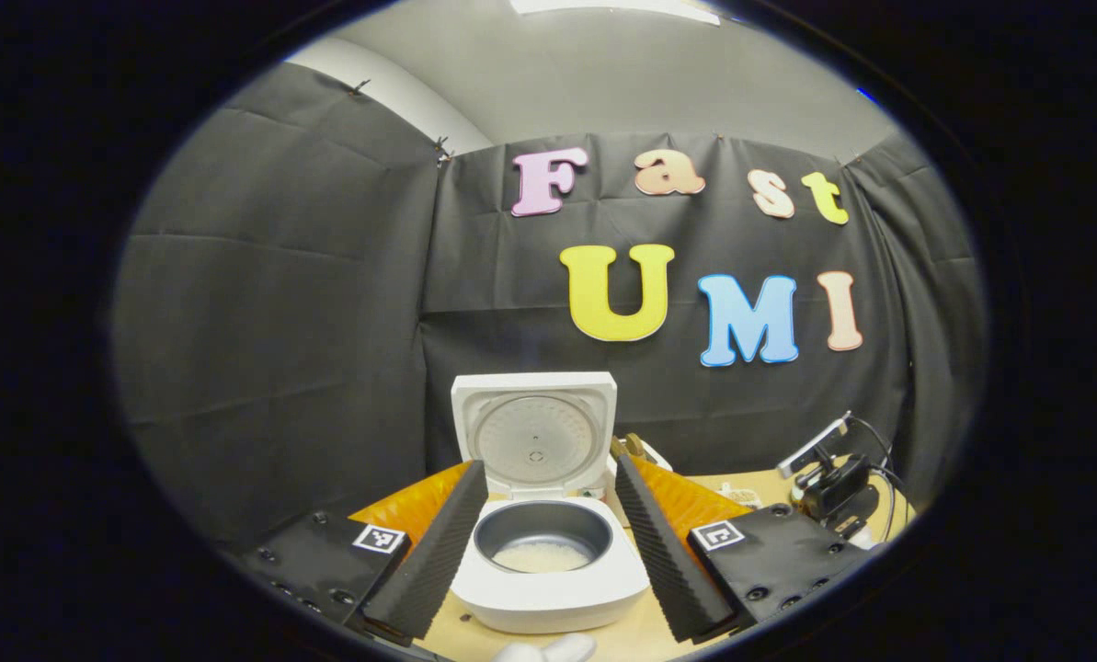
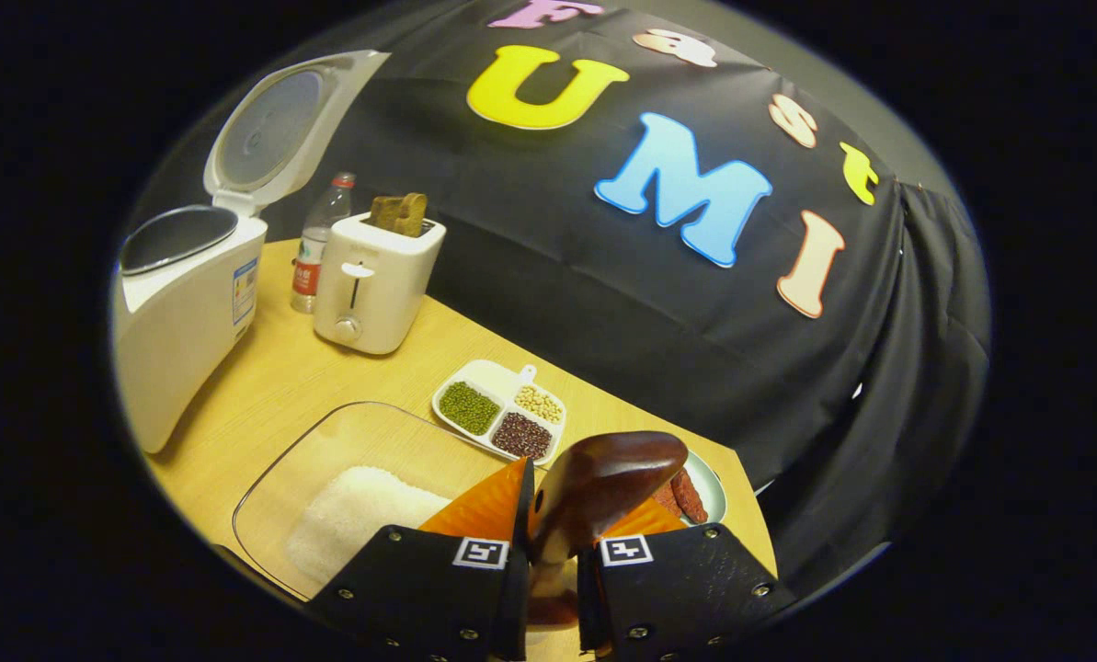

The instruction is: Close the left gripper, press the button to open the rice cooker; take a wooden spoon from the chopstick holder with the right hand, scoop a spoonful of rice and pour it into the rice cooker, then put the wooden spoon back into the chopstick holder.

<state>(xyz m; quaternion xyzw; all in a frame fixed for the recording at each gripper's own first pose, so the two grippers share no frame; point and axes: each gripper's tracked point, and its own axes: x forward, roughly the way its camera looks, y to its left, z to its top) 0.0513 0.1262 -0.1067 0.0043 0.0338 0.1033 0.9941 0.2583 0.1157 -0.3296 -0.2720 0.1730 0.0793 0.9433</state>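
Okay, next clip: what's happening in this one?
The rice cooker already stands open, lid up, with some rice in its inner pot. The left gripper hovers open in front of it, holding nothing. The right gripper is shut on the wooden spoon, held over the table beside a glass dish of rice. No rice can be seen in the spoon's bowl.
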